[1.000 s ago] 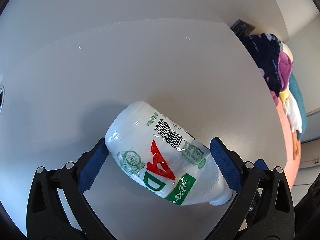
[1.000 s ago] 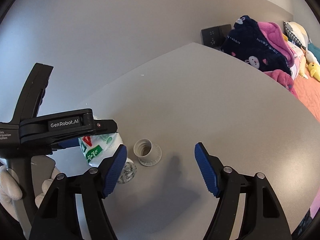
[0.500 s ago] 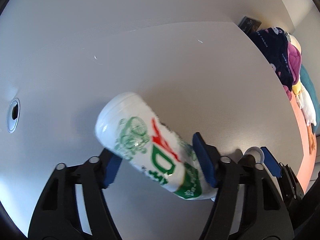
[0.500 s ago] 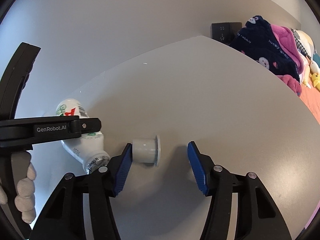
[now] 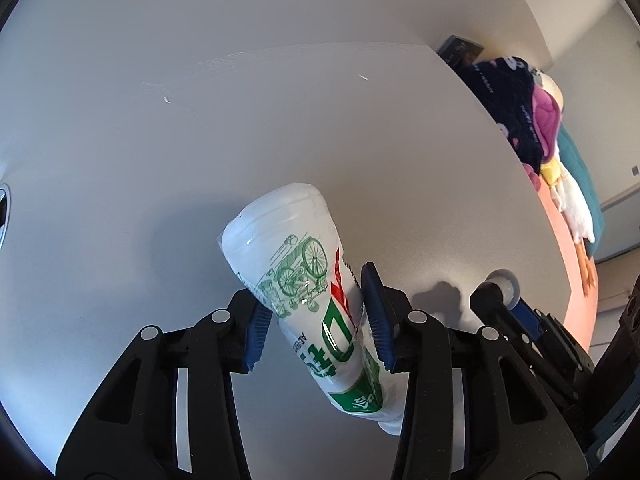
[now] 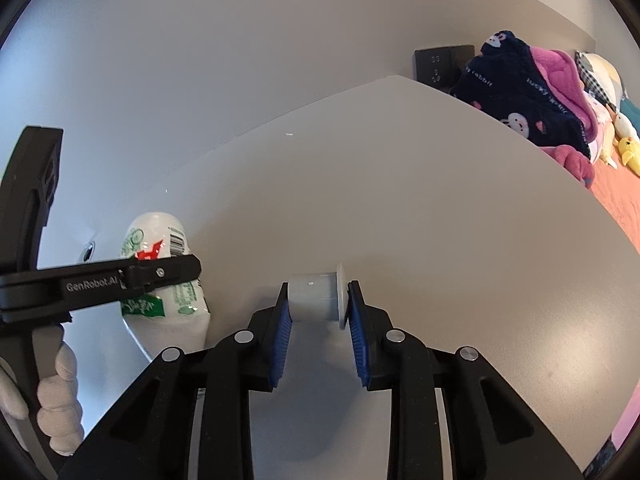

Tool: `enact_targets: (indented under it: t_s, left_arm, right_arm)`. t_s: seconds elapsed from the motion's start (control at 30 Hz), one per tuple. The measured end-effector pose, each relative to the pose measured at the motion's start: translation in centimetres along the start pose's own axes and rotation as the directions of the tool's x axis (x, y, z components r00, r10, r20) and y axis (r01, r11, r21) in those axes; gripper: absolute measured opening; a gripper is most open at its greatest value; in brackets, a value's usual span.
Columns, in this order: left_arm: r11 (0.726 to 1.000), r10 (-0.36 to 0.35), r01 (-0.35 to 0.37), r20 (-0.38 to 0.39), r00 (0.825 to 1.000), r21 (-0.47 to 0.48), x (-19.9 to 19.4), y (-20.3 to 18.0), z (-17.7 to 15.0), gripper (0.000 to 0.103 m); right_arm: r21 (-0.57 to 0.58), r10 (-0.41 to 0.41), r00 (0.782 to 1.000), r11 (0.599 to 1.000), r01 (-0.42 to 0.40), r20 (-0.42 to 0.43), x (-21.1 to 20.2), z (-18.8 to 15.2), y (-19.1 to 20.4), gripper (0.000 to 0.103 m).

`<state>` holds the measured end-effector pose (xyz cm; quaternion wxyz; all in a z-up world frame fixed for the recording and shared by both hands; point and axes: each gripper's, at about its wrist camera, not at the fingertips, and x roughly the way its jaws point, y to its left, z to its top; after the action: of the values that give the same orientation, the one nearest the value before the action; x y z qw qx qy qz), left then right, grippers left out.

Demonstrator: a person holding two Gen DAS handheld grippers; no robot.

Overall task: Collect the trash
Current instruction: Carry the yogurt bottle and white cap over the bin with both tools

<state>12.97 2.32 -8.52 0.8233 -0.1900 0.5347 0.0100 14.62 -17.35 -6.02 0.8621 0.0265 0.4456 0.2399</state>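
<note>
A white plastic drink bottle (image 5: 304, 276) with green and red print sits tilted between my left gripper's (image 5: 316, 312) blue pads, its base pointing away from me. The jaws are closing and both pads press on its sides, lifting it off the grey table (image 5: 200, 152). A small white flanged cap (image 6: 314, 296) lies on its side between the blue pads of my right gripper (image 6: 319, 308). These jaws are closing too and touch both ends of the cap. In the right wrist view the bottle (image 6: 160, 244) and left gripper (image 6: 120, 280) appear at the left.
A white-gloved hand (image 6: 56, 400) holds the left gripper. A pile of dark and pink clothes (image 6: 520, 100) and soft toys lies on an orange bed (image 6: 616, 184) past the table's right edge. A black wall socket (image 6: 438, 64) sits behind it. A round hole (image 6: 86, 252) marks the table's left.
Both grippers have closed from wide open. The left one took the bottle and tipped it up off the table. The right one closed on the cap, which went from upright to lying sideways.
</note>
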Motion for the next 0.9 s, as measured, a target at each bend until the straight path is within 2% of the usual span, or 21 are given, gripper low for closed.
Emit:
enact_targets:
  t_s: [0.43, 0.9]
  left_arm:
    - [0.989, -0.067, 0.061, 0.036, 0.997, 0.133, -2.8, -4.6, -1.2, 0.041]
    - [0.958, -0.151, 0.137, 0.039, 0.988, 0.252, -5.3, -9.9, -3.0, 0.041]
  right_arm:
    - [0.07, -0.013, 0.997, 0.998, 0.008, 0.075, -6.1, -1.5, -1.3, 0.029]
    - [0.133, -0.049, 0.985, 0.991, 0.026, 0.168, -14.1, -3.9, -2.9, 0.029]
